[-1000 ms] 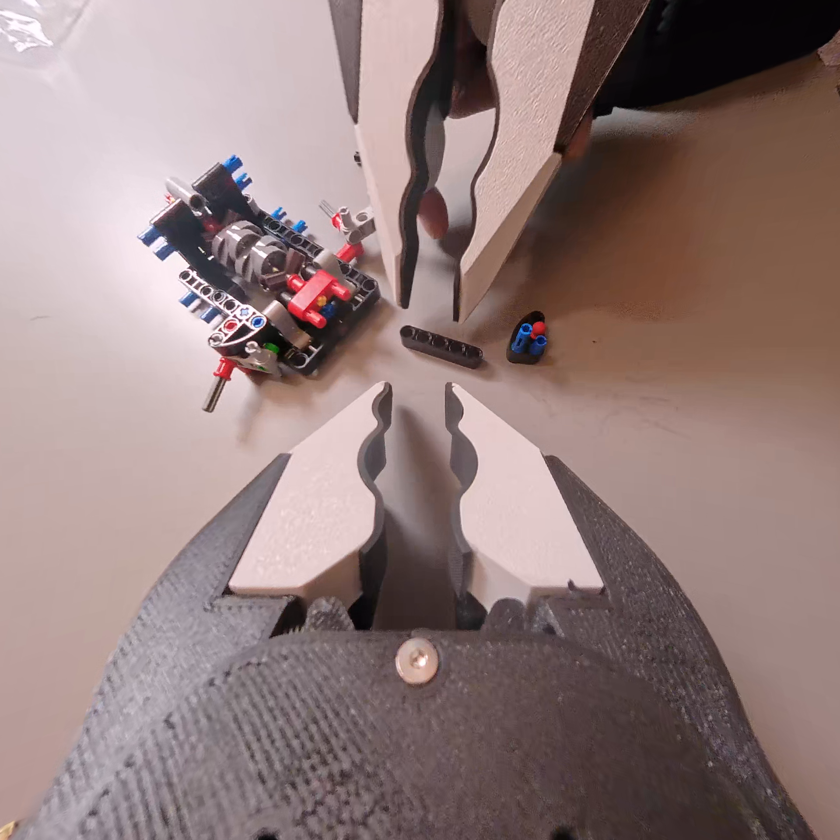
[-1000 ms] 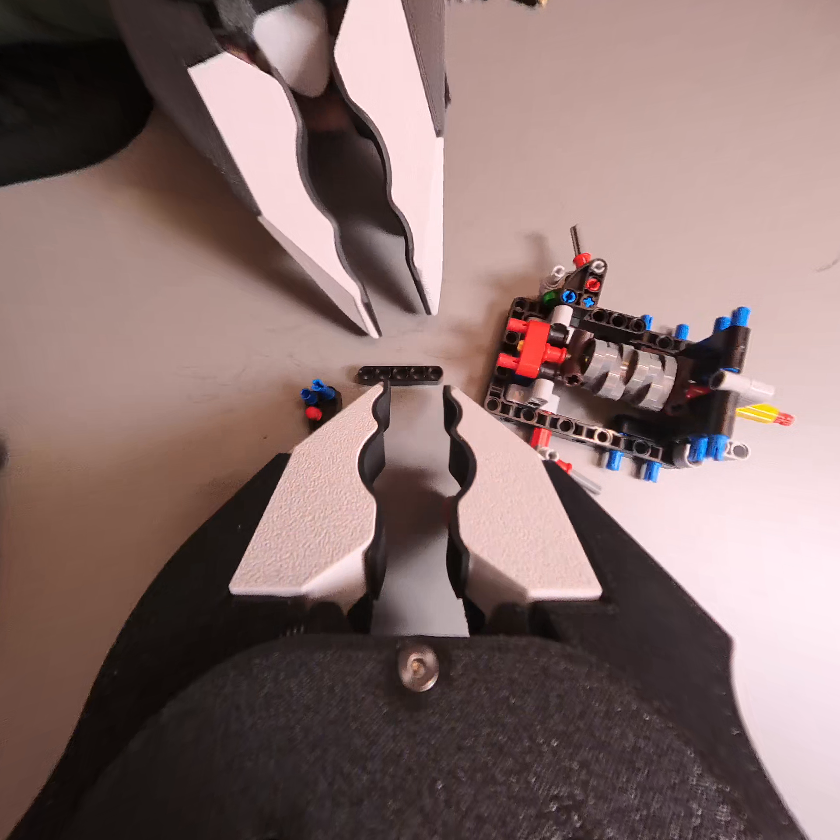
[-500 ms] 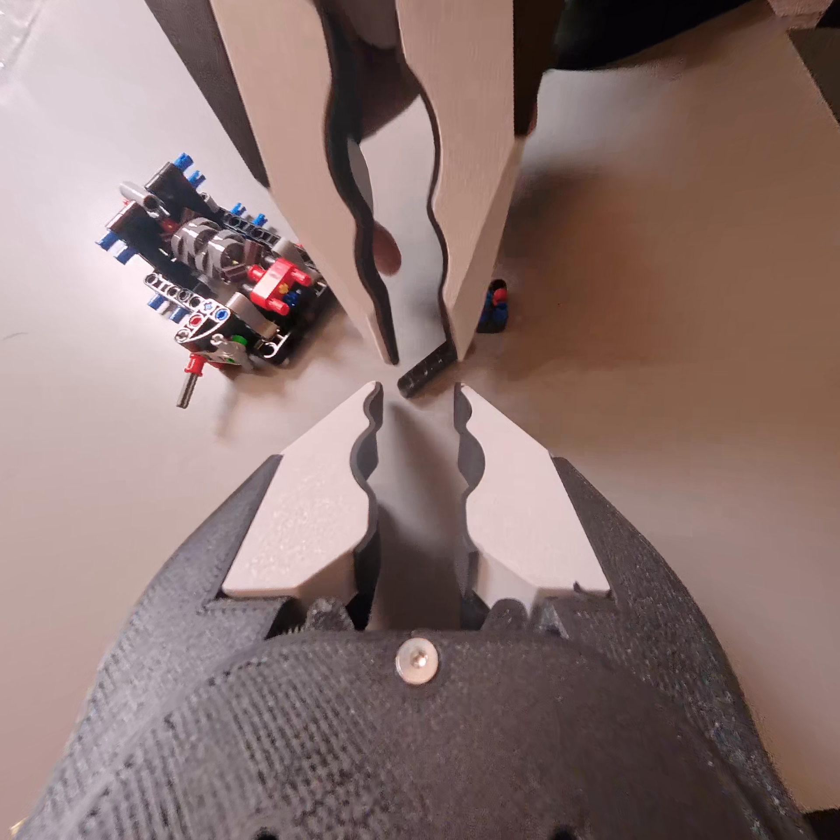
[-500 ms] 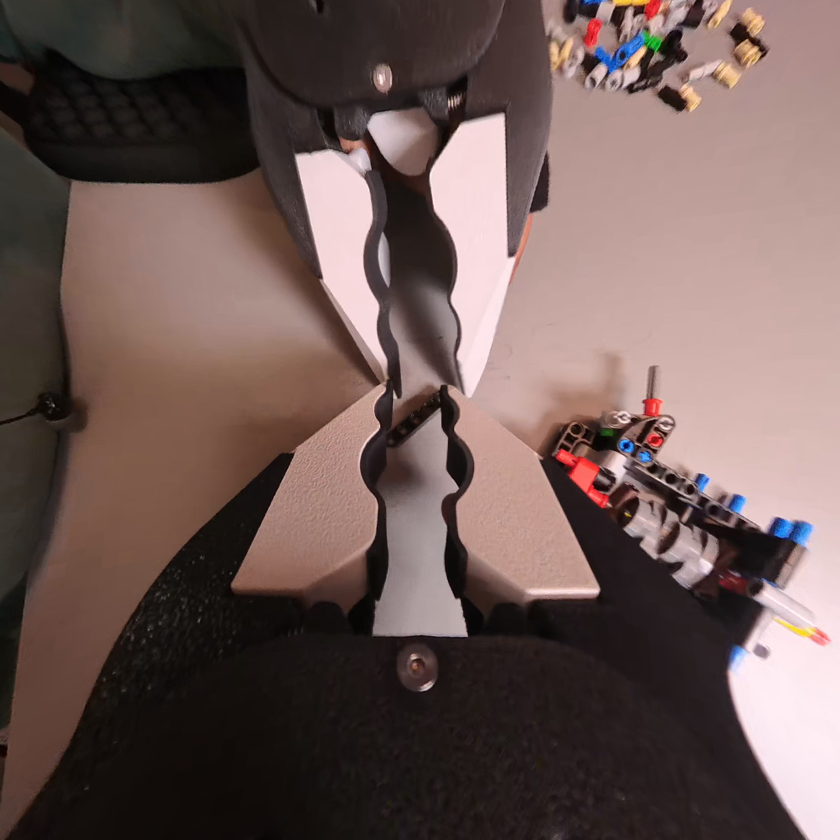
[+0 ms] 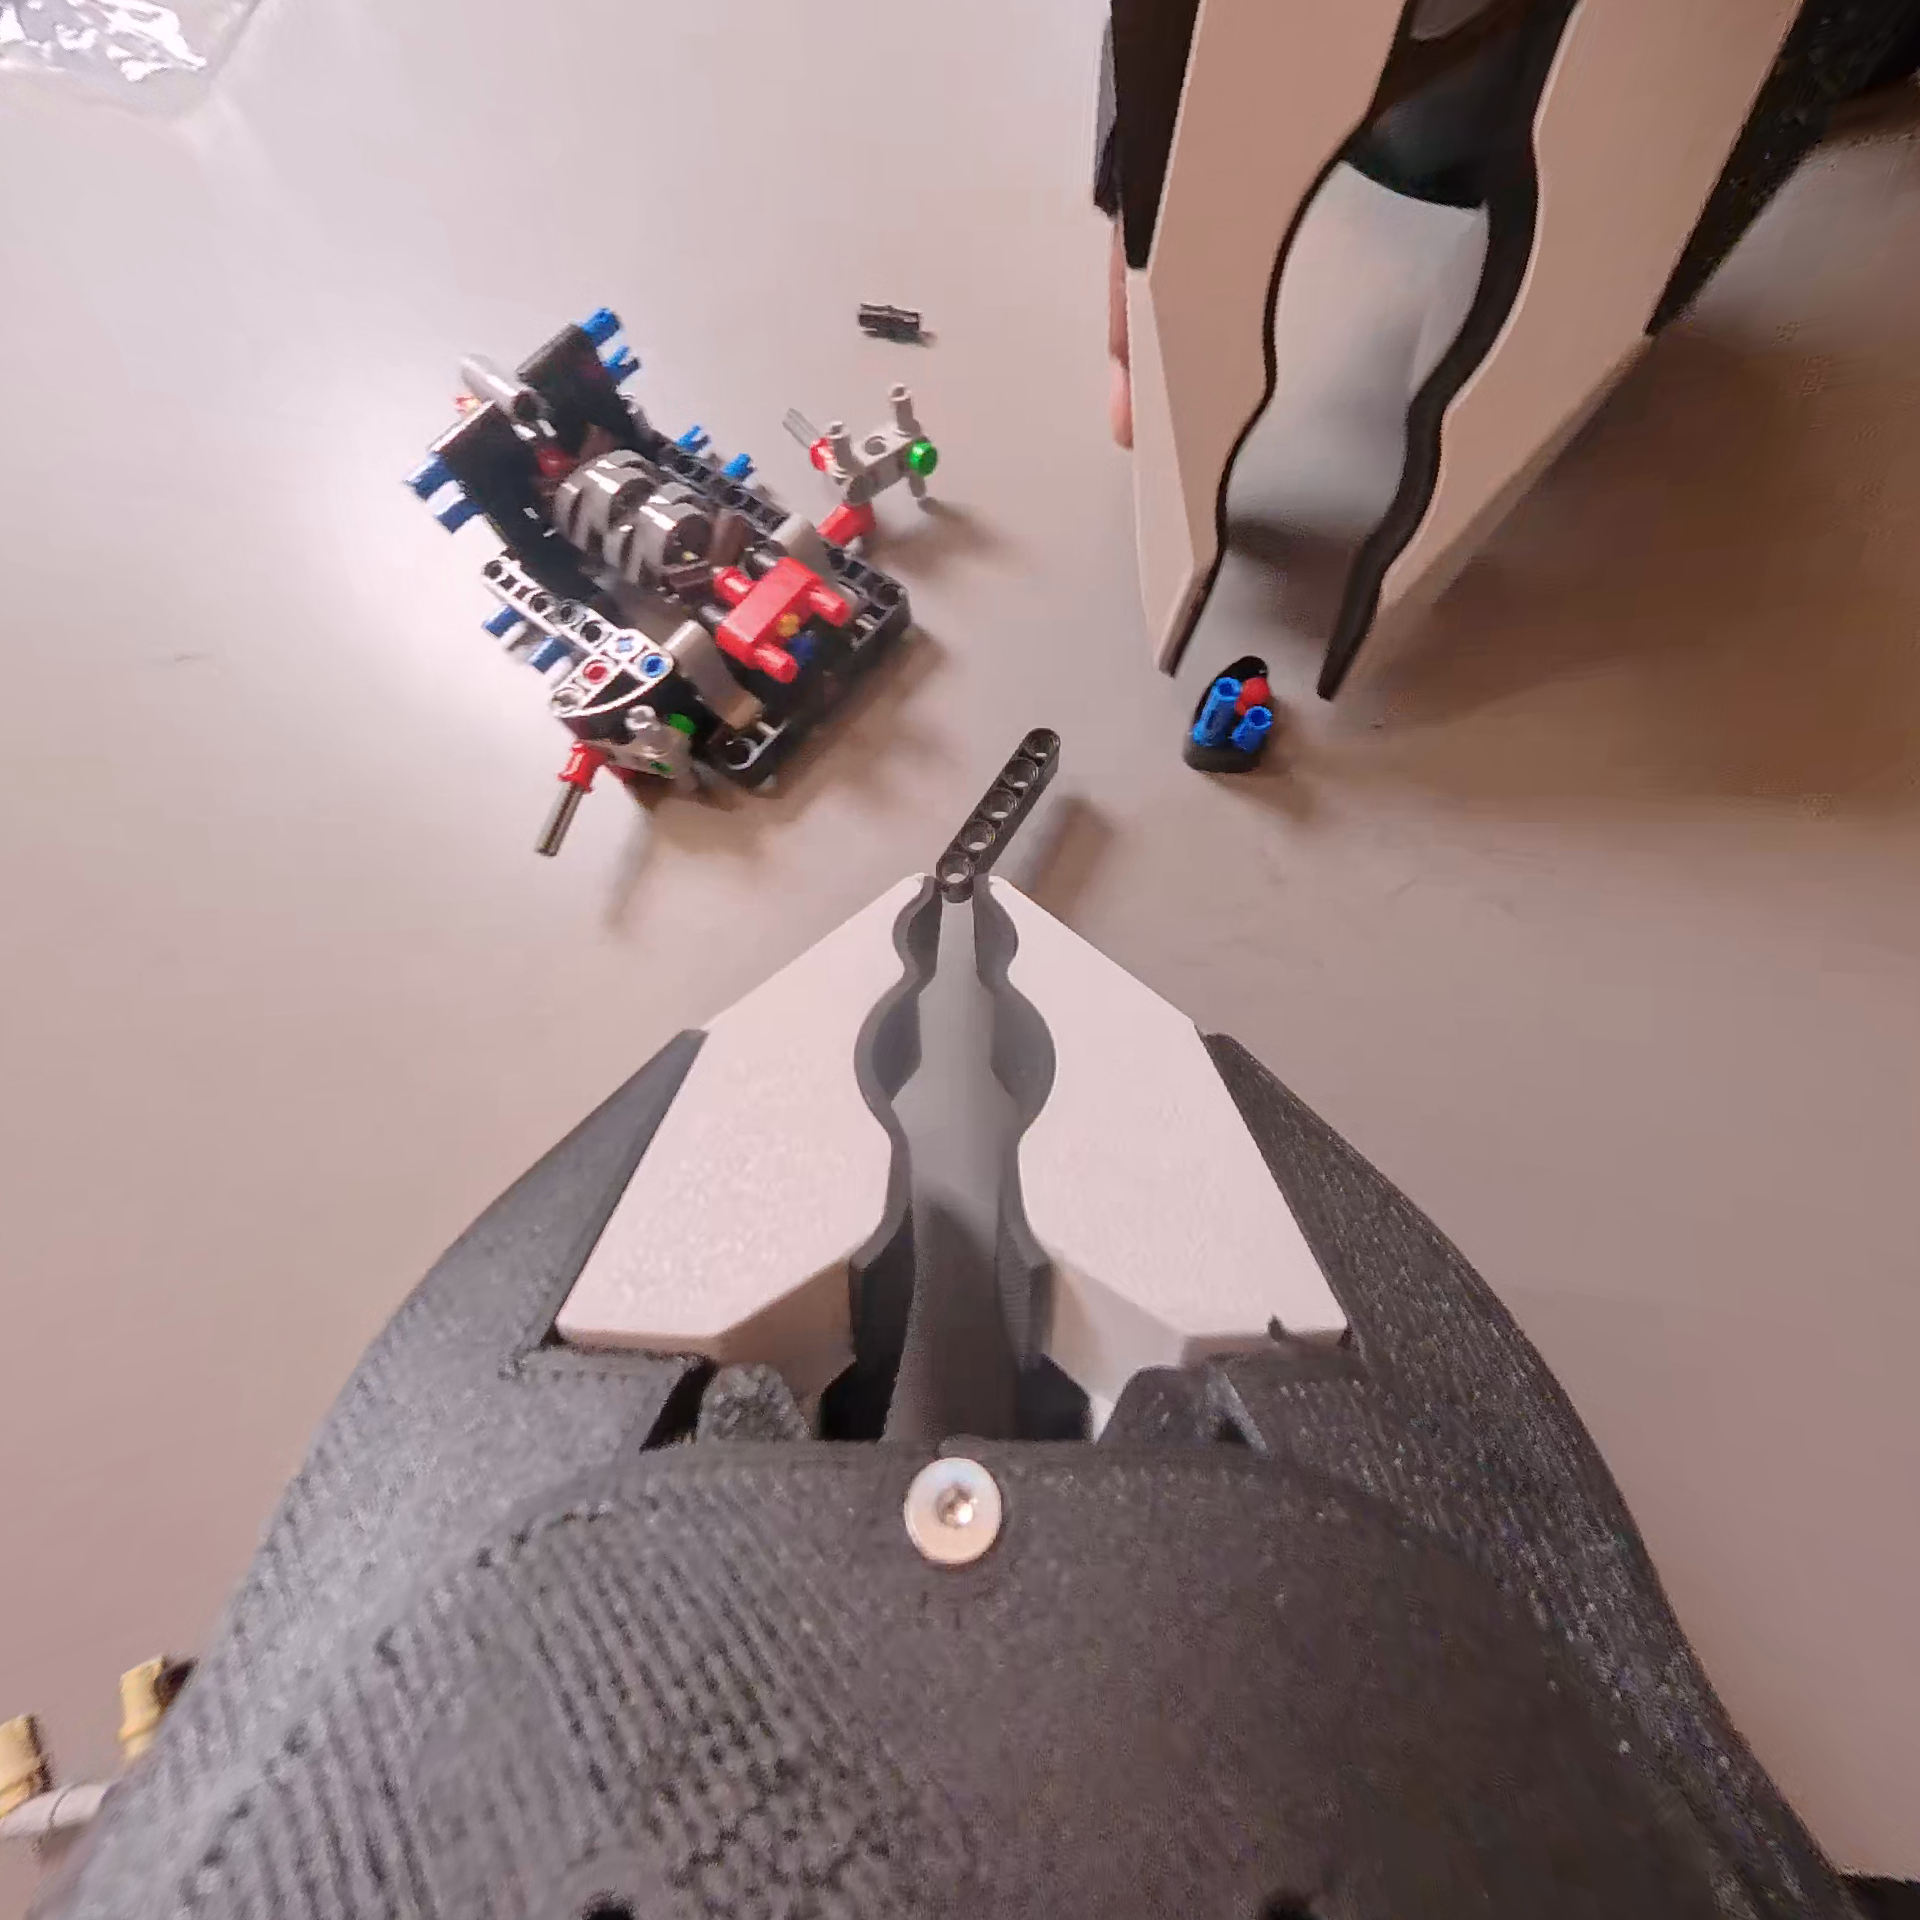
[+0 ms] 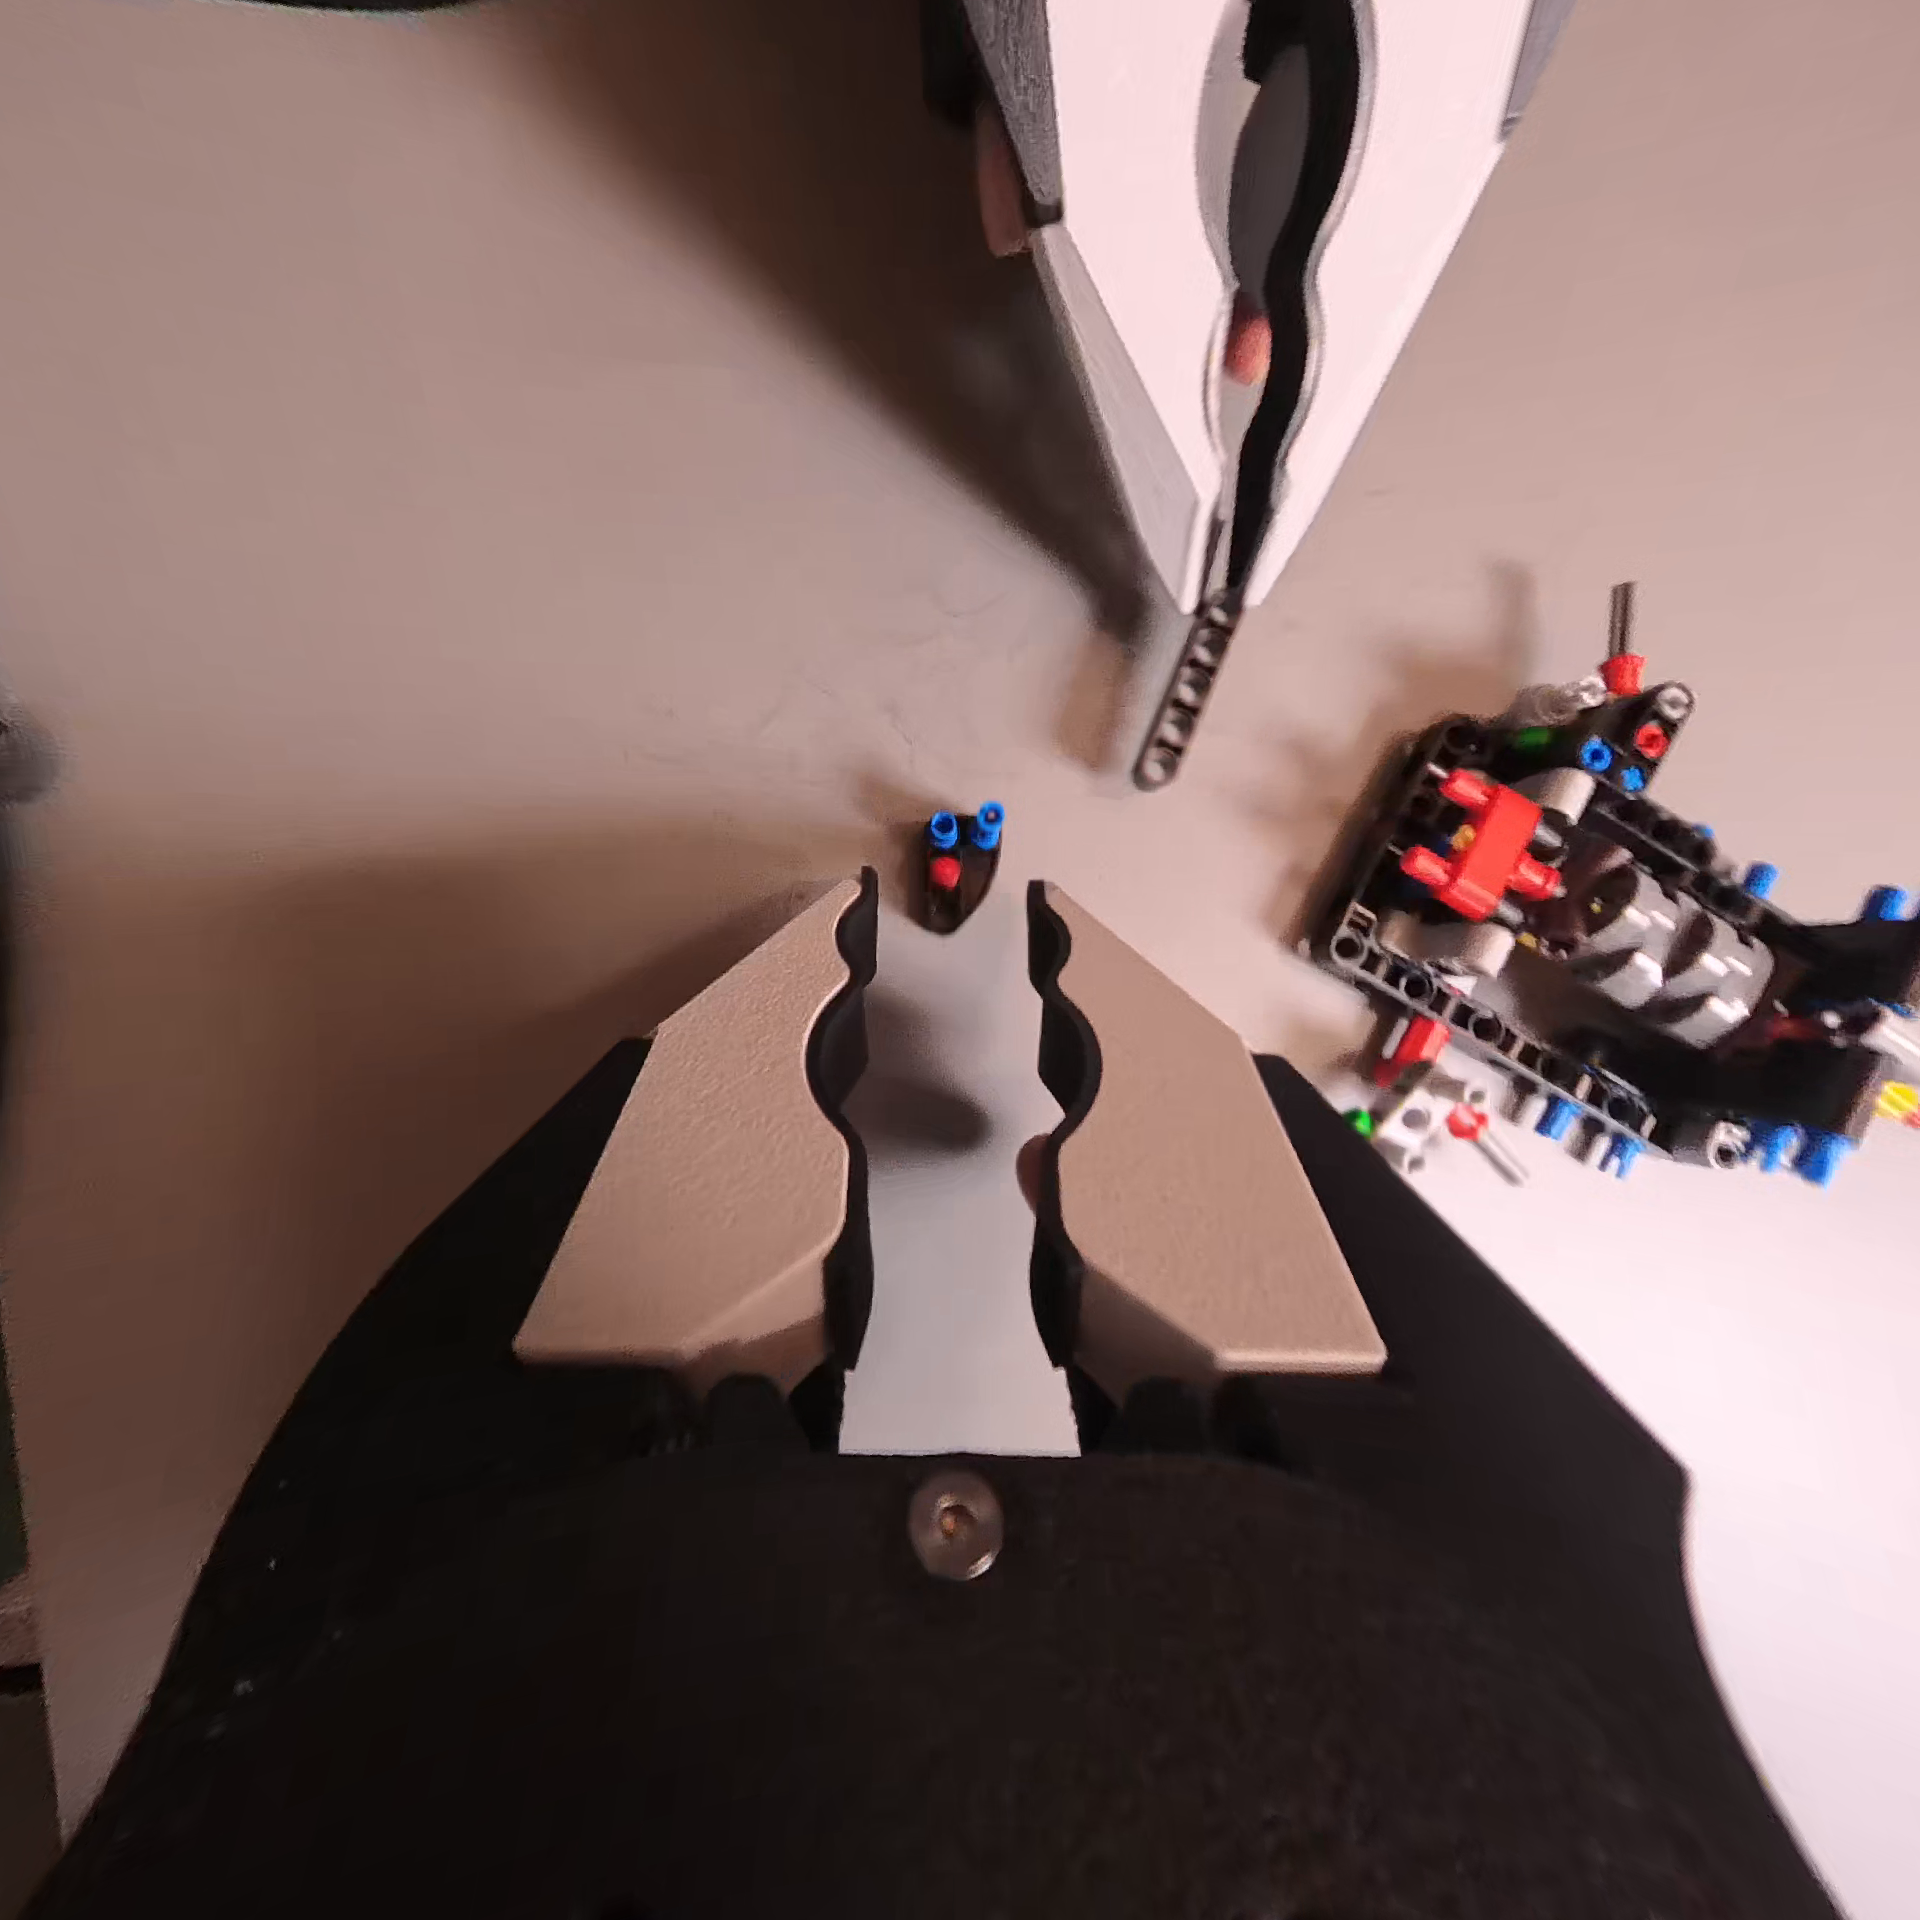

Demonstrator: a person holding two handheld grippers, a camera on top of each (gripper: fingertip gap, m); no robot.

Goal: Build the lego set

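Note:
My left gripper [image 5: 958, 883] is shut on one end of a black holed beam [image 5: 1000, 812], held above the table and pointing forward. The beam also shows in the right wrist view [image 6: 1184, 694], sticking out of the left gripper [image 6: 1224, 597]. My right gripper [image 6: 951, 885] is open and empty, just behind a small black piece with blue and red pins [image 6: 961, 862]; that piece also shows in the left wrist view [image 5: 1233, 717] under the right gripper [image 5: 1247, 681]. The part-built black, grey and red lego model [image 5: 665, 582] lies on the table, also seen at the right [image 6: 1621, 935].
A small grey connector assembly with red and green pins [image 5: 873, 468] lies beside the model. A short black pin [image 5: 891, 320] lies farther back. A clear plastic bag [image 5: 94, 36] is at the far left corner. Tan pins [image 5: 31, 1766] lie near my left gripper's base. The left gripper's tips are roughly 7 centimeters from the right gripper's. Between my right fingertips and the short black pin [image 5: 891, 320] there is roughly 12 centimeters.
My left gripper has closed on the black beam and lifted it off the table. My right gripper has drawn back to the right, over the small pin piece, and stays open.

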